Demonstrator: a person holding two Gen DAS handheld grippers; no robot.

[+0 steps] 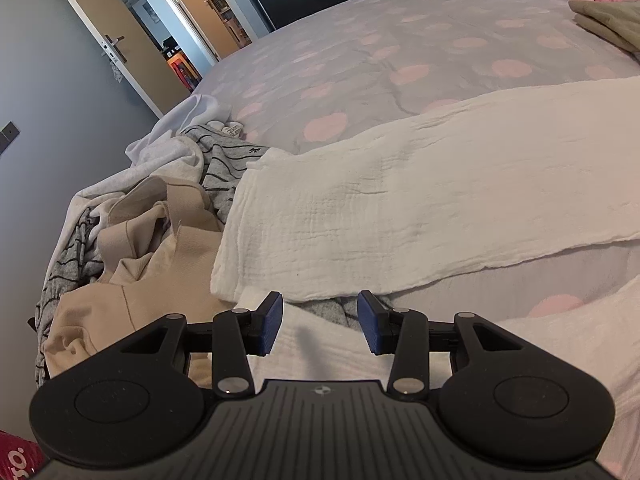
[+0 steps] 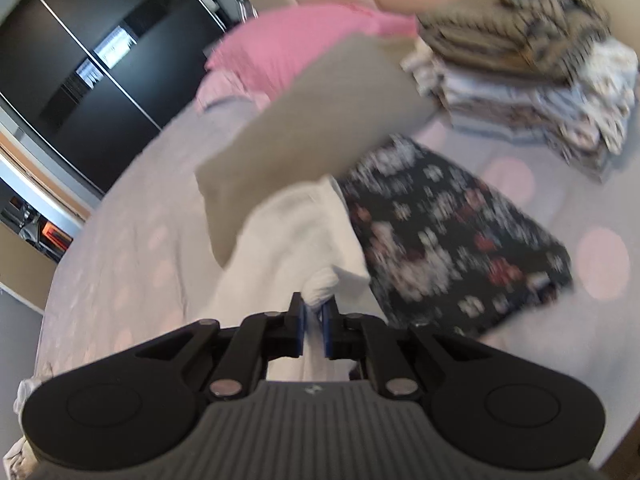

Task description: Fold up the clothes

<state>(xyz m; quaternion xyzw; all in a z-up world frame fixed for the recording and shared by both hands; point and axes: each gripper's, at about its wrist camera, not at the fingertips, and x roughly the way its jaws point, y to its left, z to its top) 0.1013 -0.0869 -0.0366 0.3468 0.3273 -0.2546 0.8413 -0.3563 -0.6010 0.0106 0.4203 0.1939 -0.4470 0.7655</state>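
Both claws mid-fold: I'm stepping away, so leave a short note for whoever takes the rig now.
Right claw: shut on a bunched corner of the white muslin cloth.
Left claw: open, empty, over the cloth's near edge.
Cloth lies in a long band across the dotted bed.
Done: folded stack, floral piece, beige piece.
Left: finish this cloth, then the unfolded heap.

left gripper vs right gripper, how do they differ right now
The left gripper has its blue pads apart with nothing between them; it hangs above the white muslin cloth. The right gripper has its pads nearly together, pinching a bunched fold of white cloth. The left wrist view is sharp, the right wrist view blurred. Both are black two-finger grippers with blue pads, angled down at the bed.
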